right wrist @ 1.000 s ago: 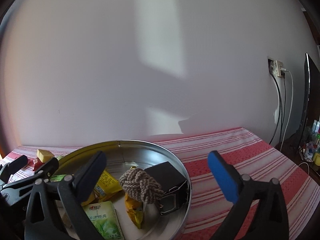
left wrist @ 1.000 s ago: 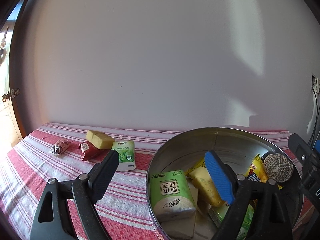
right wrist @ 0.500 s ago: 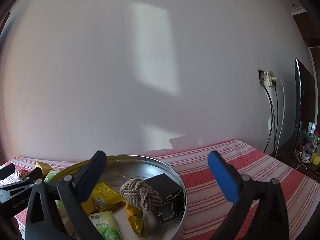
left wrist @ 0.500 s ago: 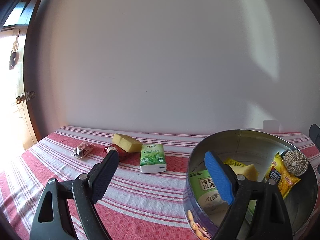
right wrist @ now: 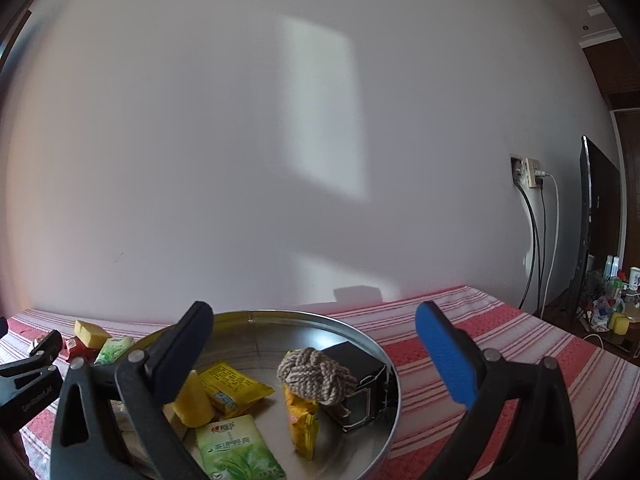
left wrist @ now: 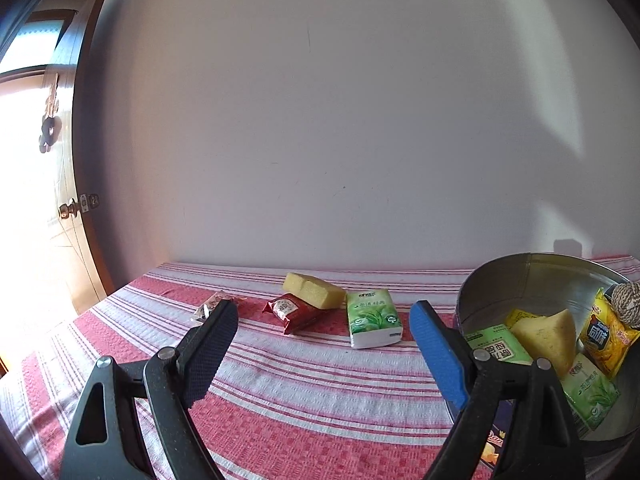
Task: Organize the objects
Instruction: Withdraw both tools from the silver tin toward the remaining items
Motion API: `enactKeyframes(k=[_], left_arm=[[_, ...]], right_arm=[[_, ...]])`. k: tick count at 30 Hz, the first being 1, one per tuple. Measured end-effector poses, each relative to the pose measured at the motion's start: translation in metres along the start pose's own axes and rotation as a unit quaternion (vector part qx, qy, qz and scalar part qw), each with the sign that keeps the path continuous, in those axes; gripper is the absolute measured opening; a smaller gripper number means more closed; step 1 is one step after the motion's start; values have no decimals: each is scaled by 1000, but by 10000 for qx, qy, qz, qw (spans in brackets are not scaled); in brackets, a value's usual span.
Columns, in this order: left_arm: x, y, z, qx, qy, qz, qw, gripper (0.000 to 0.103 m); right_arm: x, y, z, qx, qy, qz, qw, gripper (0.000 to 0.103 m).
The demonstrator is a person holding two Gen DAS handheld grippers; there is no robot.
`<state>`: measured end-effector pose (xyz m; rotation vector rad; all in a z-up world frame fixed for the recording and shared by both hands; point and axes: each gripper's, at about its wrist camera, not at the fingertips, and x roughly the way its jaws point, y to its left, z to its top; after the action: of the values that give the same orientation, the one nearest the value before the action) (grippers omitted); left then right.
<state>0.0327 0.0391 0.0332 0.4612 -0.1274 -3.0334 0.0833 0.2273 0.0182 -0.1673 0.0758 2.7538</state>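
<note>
A: What lies out on the striped cloth [left wrist: 304, 400]?

B: A row of four near the wall: a small clear-wrapped sweet [left wrist: 211, 306], a red packet [left wrist: 291, 311], a yellow sponge [left wrist: 314, 289] resting partly on the red packet, and a green tissue pack [left wrist: 373, 317] with a leaf print and Chinese characters too small to read.

A: And the round tin [right wrist: 384, 360]?

B: It holds another green tissue pack [right wrist: 236, 446], a yellow sponge wedge [right wrist: 193, 402], two yellow snack bags with Chinese print, a knotted rope ball [right wrist: 316, 374] and a black box [right wrist: 362, 384]. A further green pack [left wrist: 498, 350] inside shows bold characters, upside down in the left view.

A: Any other writing?

B: The tin's outer wall shows a printed picture and a few letters, cut off. The left tool's body, seen from the right camera, carries pale lettering, blurred.

A: The grippers?

B: The left gripper [left wrist: 323, 334] has its fingers wide apart over the cloth, empty, the loose items beyond it. The right gripper [right wrist: 314, 344] is likewise spread, empty, straddling the tin's far rim.
</note>
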Motion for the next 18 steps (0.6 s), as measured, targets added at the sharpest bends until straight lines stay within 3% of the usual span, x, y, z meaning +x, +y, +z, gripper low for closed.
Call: enactKeyframes(k=[11, 18], left_arm=[[10, 34, -1, -125, 116, 41, 9998, 89], [27, 71, -1, -274, 231, 251, 9990, 89]], right_arm=[[-4, 56, -4, 4, 121, 331, 9994, 103], [-3, 95, -7, -67, 272, 594, 9978, 103]])
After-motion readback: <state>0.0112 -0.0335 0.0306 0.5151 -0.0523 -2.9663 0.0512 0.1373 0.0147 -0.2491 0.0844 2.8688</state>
